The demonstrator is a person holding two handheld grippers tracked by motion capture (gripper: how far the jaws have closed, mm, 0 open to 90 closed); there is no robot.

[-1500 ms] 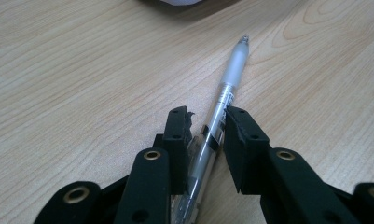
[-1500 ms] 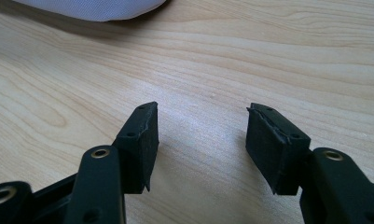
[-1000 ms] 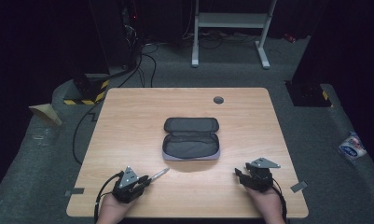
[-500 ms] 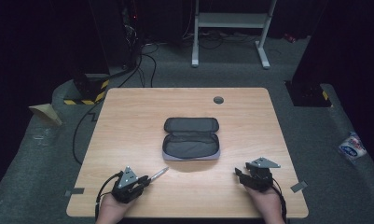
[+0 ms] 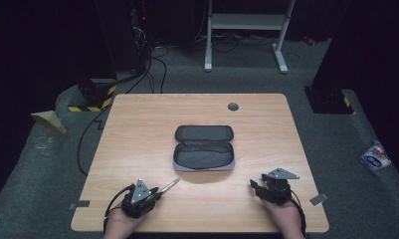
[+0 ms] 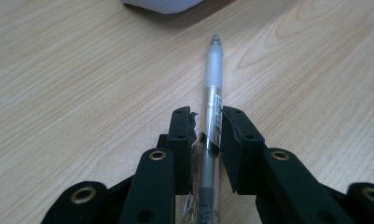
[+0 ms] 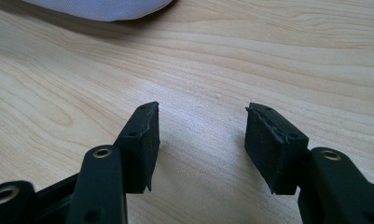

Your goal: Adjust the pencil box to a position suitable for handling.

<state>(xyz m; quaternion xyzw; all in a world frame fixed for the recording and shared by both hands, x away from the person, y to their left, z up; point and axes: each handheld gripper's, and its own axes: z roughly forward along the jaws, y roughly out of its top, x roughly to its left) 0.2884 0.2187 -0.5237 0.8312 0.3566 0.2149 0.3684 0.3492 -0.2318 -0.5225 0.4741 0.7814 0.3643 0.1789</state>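
A clear pen (image 6: 212, 84) with a frosted cap lies along the table between the jaws of my left gripper (image 6: 208, 116), its tip pointing away. Those jaws have just been opening, and thin gaps show beside the pen. In the high view the left gripper (image 5: 159, 191) sits at the near left and the pen (image 5: 169, 185) pokes out toward an open dark pencil case (image 5: 204, 149) at mid-table. My right gripper (image 5: 253, 185) rests at the near right. Its jaws (image 7: 201, 116) stand open over bare wood, with nothing between them.
The wooden table (image 5: 137, 129) has a round cable grommet (image 5: 233, 106) near its far edge. The case's pale underside (image 7: 100, 9) edges into the top of both gripper views. Cables and a white desk frame (image 5: 247, 30) lie on the floor beyond.
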